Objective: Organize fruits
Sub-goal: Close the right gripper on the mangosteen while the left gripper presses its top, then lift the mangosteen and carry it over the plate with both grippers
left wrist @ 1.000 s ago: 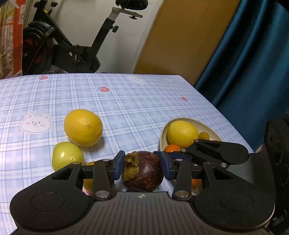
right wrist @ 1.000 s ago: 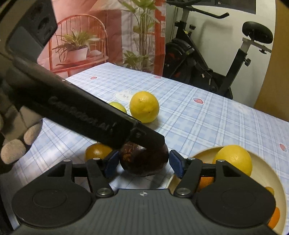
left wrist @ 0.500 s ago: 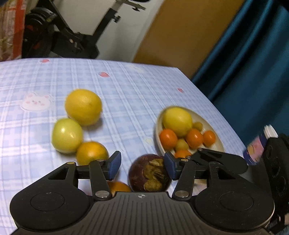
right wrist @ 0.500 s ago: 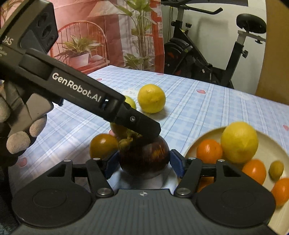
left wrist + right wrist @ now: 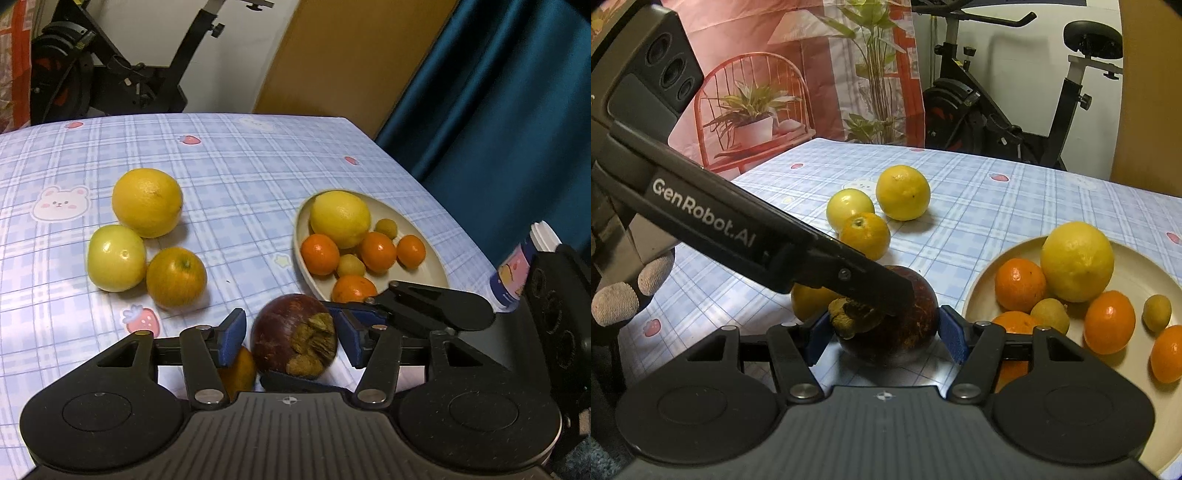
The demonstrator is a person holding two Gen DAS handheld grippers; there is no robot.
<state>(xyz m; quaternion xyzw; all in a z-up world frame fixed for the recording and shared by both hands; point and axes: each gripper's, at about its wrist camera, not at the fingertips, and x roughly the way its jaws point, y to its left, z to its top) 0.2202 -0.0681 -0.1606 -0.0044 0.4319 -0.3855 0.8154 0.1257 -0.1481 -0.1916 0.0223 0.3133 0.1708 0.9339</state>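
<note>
Left gripper (image 5: 291, 341): just been opening, releasing mangosteen (image 5: 294, 335).
Right gripper (image 5: 884, 338): clamping mangosteen, taking over.
Handover: completing.

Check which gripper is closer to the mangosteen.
Right. The right gripper has its pads pressed on the mangosteen. The left gripper straddles it; its jaws have just been opening, leaving gaps.

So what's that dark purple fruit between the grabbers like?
The mangosteen is round, dark reddish-purple and a little shiny, with a dry brown leafy cap turned sideways. The right gripper pinches it between blue pads. The left gripper, whose jaws have just been opening, straddles it without pressing. It is next to the plate.
</note>
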